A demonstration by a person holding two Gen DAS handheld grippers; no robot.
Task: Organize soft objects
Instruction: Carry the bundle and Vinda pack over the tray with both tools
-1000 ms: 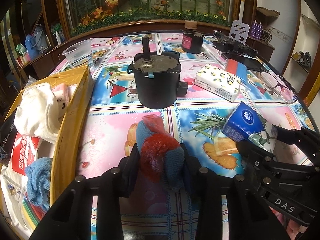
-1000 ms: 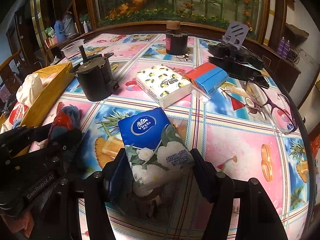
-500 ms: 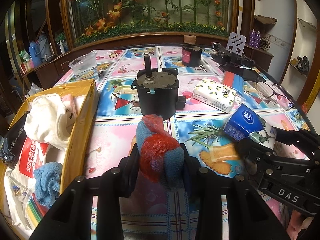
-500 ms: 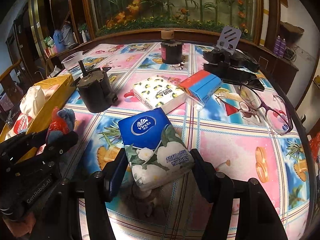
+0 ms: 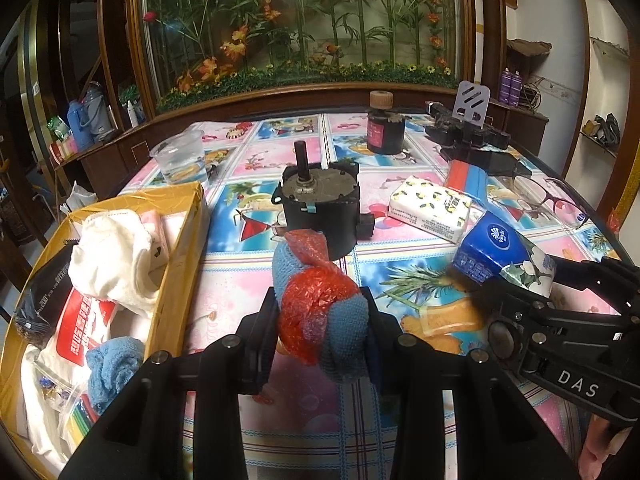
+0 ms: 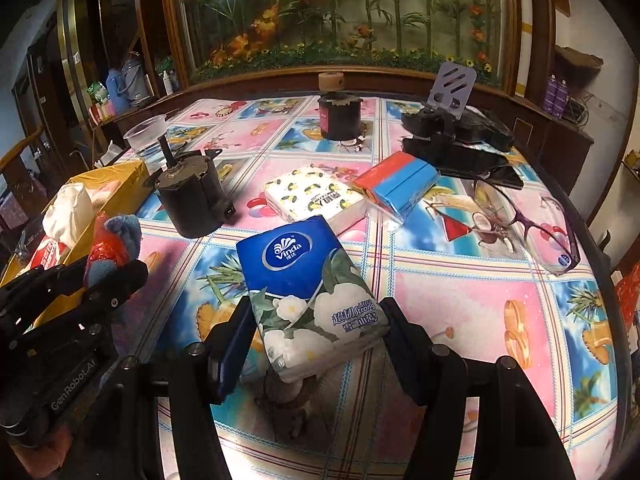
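Softness decides both grips: my left jaws [image 5: 320,332] pinch the blue cloth bundle wrapped in red plastic [image 5: 320,312], my right jaws [image 6: 316,336] clamp the Vinda tissue pack [image 6: 308,280], both lifted off the desk [image 6: 460,304], bound, I judge, for the yellow cardboard box [image 5: 176,264] at left.

Left tool [image 5: 320,332] clamps blue-red cloth bundle [image 5: 324,312]; right tool [image 5: 516,280] grips blue tissue pack [image 5: 496,252].

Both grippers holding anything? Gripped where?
Left gripper clamps the blue cloth and red bag bundle across its lower bulge. Right gripper pinches the blue tissue pack at its near, floral end.
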